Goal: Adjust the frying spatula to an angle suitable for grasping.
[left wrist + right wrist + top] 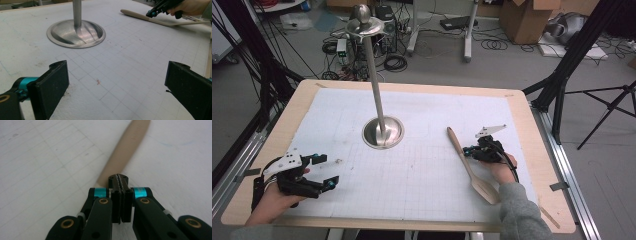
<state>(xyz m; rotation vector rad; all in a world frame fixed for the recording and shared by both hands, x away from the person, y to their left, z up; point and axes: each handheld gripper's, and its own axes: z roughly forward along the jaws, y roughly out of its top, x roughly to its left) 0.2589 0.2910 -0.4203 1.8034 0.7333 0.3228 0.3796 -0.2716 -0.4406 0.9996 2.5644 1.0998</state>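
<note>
My right claw point(468, 150) is squeezed tight with nothing in it, its tips right at the handle of the wooden spoon point(469, 165). The spoon lies flat in the lower right of the high view, handle pointing to the upper left, bowl to the lower right. My left claw point(323, 171) waits wide open, far off at lower left.

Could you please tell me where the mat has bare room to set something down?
The widest free patch lies between the left gripper and the wooden spoon, in front of the metal stand. The mat's far left corner is also bare. It is crowded where the right gripper meets the spoon.
</note>
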